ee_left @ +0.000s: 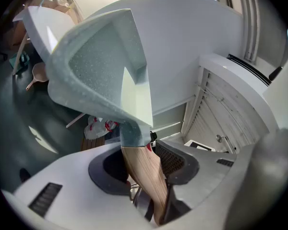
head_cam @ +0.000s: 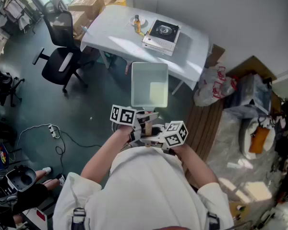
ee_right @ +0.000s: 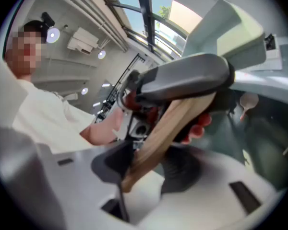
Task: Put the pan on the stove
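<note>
Left gripper [ee_left: 145, 172] is clamped on the pan's wooden handle [ee_left: 138, 166], and the right gripper [ee_right: 148, 163] is clamped on that same handle closer to its end, so we've got a two-handed carry here. That makes sense to us: a long handle with all the weight out front would want to twist in a single pair of pads.

Ahead stands the white table [head_cam: 110, 30], well apart from us across open floor. The square pale green pan [head_cam: 150, 84] hangs in the air between us and the table, open side up and roughly level, out in front of the person's chest. On the table's right part sits the portable stove [head_cam: 162, 35], its burner bare. By our reckoning the carry is underway, and the set-down is not yet begun.
</note>
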